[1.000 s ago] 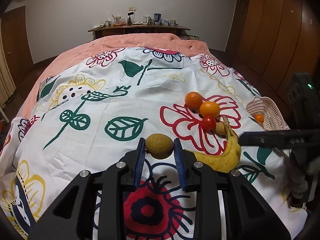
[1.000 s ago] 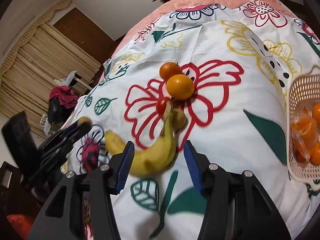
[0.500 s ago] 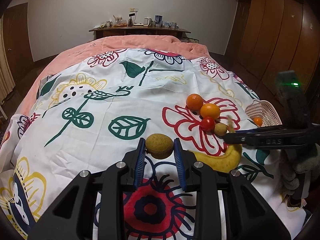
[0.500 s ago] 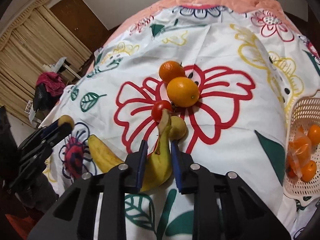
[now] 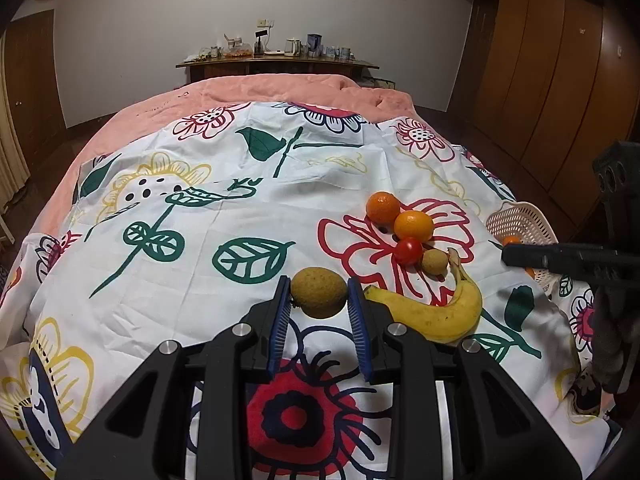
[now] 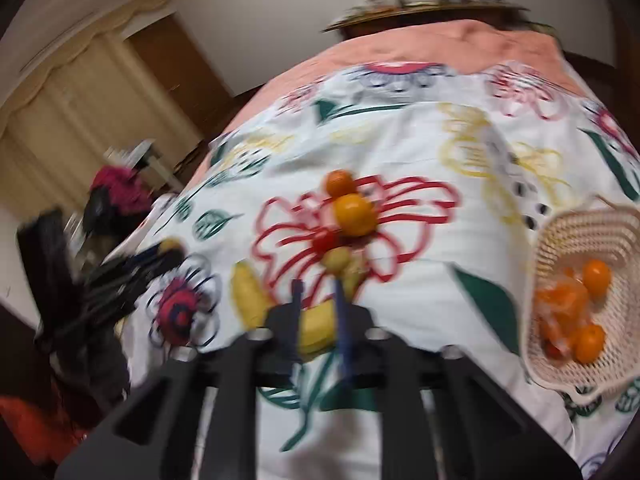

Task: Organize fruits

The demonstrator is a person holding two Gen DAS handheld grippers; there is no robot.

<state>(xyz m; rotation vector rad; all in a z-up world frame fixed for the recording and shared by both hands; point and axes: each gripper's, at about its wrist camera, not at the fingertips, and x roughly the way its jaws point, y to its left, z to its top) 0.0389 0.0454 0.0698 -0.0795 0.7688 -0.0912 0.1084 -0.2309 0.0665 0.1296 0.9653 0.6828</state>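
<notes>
My left gripper [image 5: 319, 300] is shut on a round brown-green fruit [image 5: 319, 298], held just above the flowered bedspread. A banana [image 5: 440, 312] lies on the spread to its right. Beyond it sit two oranges [image 5: 383, 208], a red tomato [image 5: 408, 251] and a small tan fruit [image 5: 435, 261]. My right gripper [image 5: 510, 255] hovers right of the banana and apart from it. In the blurred right wrist view its jaws [image 6: 318, 286] stand narrowly apart and are opening. The banana [image 6: 248, 296] shows below them, not gripped.
A pale woven basket [image 5: 520, 220] holding several oranges [image 6: 596, 278] rests at the bed's right edge. A pink blanket [image 5: 280, 92] covers the far end of the bed. Wooden wardrobes [image 5: 540, 80] line the right wall.
My right gripper closed around the banana, then rose and drew back to the right. The banana stayed on the bed. My left gripper kept still on its fruit.
</notes>
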